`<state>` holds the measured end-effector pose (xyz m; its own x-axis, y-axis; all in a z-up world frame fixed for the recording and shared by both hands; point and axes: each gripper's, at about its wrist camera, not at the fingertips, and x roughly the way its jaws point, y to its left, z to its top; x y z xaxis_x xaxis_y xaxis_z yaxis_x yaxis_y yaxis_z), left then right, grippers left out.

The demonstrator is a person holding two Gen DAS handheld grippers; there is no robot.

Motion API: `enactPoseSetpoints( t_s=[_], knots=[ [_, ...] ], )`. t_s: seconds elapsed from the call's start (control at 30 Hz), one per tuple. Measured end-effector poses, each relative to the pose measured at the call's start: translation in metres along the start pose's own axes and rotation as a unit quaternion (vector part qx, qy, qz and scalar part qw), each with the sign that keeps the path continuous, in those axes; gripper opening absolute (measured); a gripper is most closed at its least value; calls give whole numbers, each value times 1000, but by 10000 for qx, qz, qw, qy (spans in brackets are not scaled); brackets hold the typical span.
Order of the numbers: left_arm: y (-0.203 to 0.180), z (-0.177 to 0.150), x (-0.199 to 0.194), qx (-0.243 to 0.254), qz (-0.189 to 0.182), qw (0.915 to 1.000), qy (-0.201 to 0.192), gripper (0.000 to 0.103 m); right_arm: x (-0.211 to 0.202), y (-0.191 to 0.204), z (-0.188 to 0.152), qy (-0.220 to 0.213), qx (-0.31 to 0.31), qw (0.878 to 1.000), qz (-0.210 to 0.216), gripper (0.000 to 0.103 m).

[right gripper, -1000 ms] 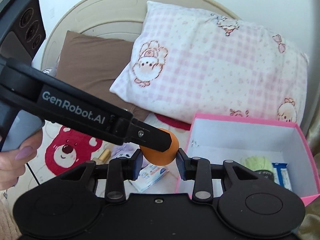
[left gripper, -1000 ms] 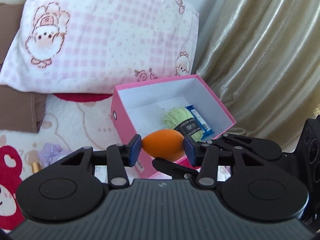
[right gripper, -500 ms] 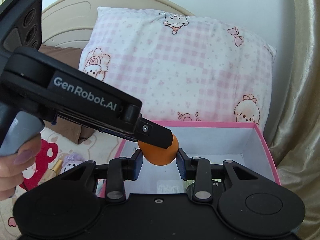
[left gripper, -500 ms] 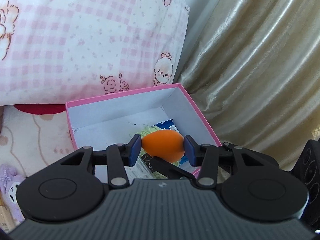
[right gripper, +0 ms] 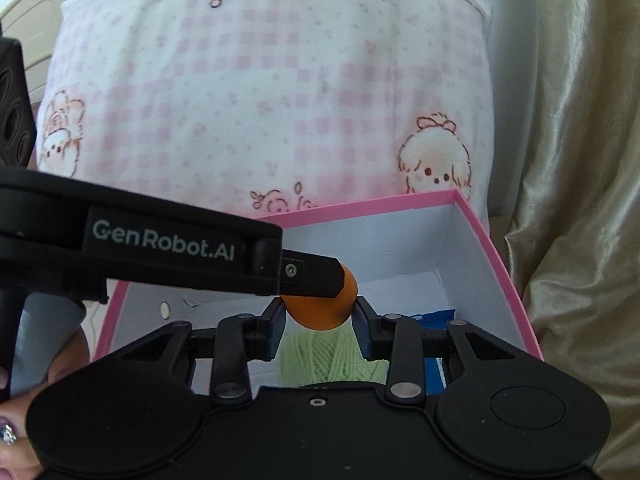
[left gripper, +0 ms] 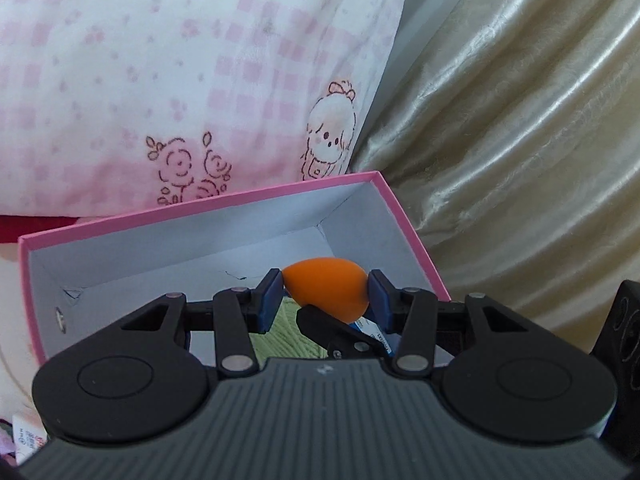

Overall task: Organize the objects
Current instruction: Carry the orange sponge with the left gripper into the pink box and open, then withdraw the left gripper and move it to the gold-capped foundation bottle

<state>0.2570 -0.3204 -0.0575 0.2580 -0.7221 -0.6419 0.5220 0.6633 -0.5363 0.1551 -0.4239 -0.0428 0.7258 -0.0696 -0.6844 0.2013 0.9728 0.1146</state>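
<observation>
Gripping smooth orange egg-shaped sponge [left gripper: 326,286], both grippers; ribbed green yarn [right gripper: 332,356], seemingly, below.

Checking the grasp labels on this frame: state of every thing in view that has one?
left gripper: shut on the orange sponge
right gripper: shut on the same sponge
orange sponge: held by both, above the box
pink box: open, no lid on
green yarn: lying in the box
blue packet: in the box, partly hidden
</observation>
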Motion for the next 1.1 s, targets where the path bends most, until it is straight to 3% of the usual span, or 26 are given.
enactPoseSetpoints(
  t_s=[0.17,0.3,0.37,0.43,0.53,0.63,0.83,0.97,1.1],
  knots=[
    [7,6,22,-107,-33,9997,208,45,19,-11,1,110,232,9997,-60,42],
    [10,7,14,-207,248,9992,234,45,26,-14,-3,130,257,9991,-308,53],
    [9,6,5,-175,284,9990,295,45,23,-18,-5,143,480,9982,-330,54],
    [6,5,-9,-74,434,9987,260,46,16,-19,-8,122,568,9981,-181,54],
    [-1,1,-30,104,696,9971,274,48,3,-10,-12,-25,464,9984,-314,55],
    [-4,-6,-54,107,704,9970,316,51,-16,3,-16,-135,395,9987,-305,55],
    [-11,-14,-105,56,1290,9911,337,52,-57,36,-19,65,89,9989,-463,57],
    [-15,-24,-143,101,1404,9896,302,55,-87,53,-18,97,-205,9987,-462,64],
    [-15,-34,-178,133,1404,9896,299,57,-116,74,-19,157,-417,9988,-187,71]
  ],
)
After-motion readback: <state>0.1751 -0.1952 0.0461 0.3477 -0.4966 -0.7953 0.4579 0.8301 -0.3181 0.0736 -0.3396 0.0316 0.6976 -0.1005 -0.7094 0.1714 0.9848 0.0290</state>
